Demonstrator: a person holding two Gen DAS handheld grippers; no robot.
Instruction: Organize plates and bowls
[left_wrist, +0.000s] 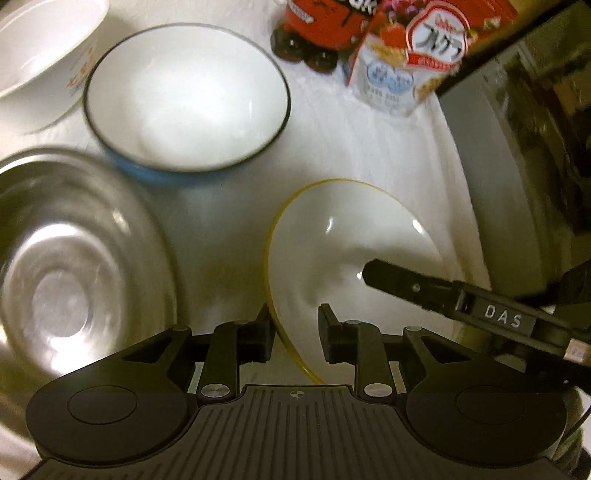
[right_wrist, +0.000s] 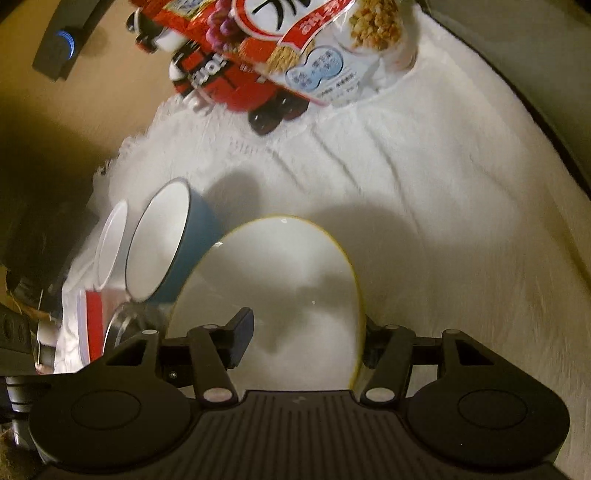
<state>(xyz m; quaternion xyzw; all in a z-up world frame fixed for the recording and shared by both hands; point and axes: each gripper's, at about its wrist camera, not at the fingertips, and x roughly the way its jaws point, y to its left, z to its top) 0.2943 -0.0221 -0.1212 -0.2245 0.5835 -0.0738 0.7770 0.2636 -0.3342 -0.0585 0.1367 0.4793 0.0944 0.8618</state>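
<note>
The left hand-held gripper (left_wrist: 293, 328) is standing partly open, its fingers straddling the near edge of the yellow-rimmed plate (left_wrist: 332, 240) without visibly pressing on it. The right hand-held gripper (right_wrist: 308, 341) is spanning the opposite side of the same plate (right_wrist: 280, 280), one finger over the white face and the other just outside the rim; whether its pads are clamping cannot be determined.

The left wrist view is showing one finger of the right hand-held gripper (left_wrist: 402, 282) lying across the plate, a detail its own camera is not revealing. It is also showing a glass bowl (left_wrist: 74, 266) at left, a blue bowl with a white interior (left_wrist: 184, 99) beyond, and a white bowl (left_wrist: 40, 55) at far left.

The right wrist view is showing the white cloth (right_wrist: 406, 184) covering the desk, the cereal bag (right_wrist: 314, 48) and a red package (right_wrist: 221, 85) at its far end.
</note>
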